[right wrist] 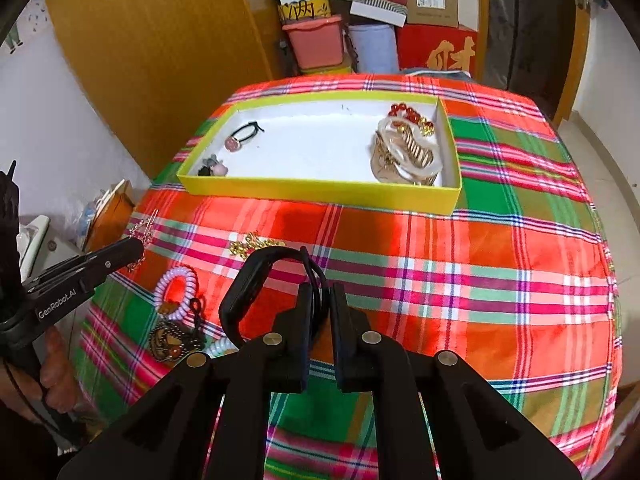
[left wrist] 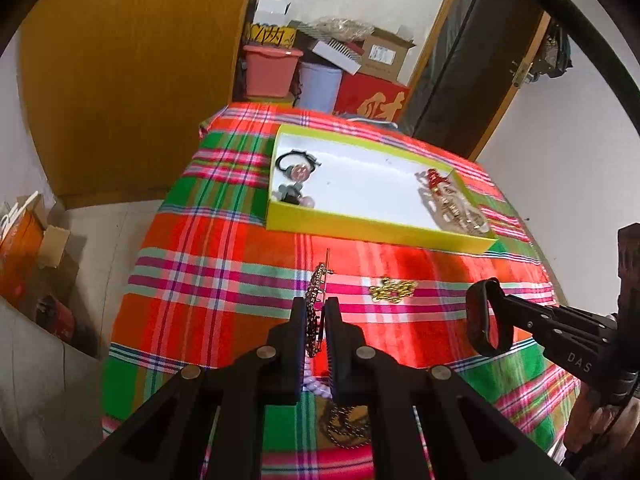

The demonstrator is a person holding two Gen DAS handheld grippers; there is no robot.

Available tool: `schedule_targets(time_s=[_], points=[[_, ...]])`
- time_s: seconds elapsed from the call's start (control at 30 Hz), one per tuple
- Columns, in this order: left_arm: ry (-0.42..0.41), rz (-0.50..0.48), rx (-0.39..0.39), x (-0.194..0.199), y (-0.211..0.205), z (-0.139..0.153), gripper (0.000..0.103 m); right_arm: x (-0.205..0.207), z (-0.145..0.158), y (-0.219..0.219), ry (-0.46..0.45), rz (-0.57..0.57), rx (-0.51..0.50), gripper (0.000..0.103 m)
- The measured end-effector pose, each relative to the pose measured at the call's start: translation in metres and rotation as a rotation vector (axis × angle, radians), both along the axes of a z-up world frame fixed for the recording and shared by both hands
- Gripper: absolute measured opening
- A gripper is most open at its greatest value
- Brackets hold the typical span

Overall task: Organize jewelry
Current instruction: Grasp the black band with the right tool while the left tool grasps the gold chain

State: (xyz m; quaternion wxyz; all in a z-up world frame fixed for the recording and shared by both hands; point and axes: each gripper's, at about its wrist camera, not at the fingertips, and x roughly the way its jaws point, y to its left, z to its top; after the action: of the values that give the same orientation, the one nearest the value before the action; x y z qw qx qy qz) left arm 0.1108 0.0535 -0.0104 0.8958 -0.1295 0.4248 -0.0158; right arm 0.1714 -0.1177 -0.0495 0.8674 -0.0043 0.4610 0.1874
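My left gripper [left wrist: 314, 310] is shut on a beaded hairpin [left wrist: 316, 292] and holds it above the plaid cloth. My right gripper [right wrist: 321, 294] is shut on a black wristband [right wrist: 256, 280]; the band also shows in the left wrist view [left wrist: 486, 316]. A yellow-rimmed box [right wrist: 320, 191] with a white floor stands further back. Black hair ties [right wrist: 244, 134] lie at its left end, and hair claws with red beads [right wrist: 404, 148] at its right end. A gold chain [left wrist: 392, 289] lies on the cloth in front of the box.
A purple coil hair tie [right wrist: 176, 292], a dark bead necklace with pendant [right wrist: 168, 340] and a white coil tie [right wrist: 220, 346] lie near the table's near left. Bins and cardboard boxes [right wrist: 360, 20] are stacked behind the table by a wooden wardrobe [right wrist: 160, 60].
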Motion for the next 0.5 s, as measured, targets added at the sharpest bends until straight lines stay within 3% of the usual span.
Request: schedule_targets(time_s=[0.5], points=[[-0.050, -0.035, 0.019, -0.004, -0.012, 0.030, 0.009, 0.002, 0.031, -0.013, -0.072, -0.012, 0.013, 0.008]])
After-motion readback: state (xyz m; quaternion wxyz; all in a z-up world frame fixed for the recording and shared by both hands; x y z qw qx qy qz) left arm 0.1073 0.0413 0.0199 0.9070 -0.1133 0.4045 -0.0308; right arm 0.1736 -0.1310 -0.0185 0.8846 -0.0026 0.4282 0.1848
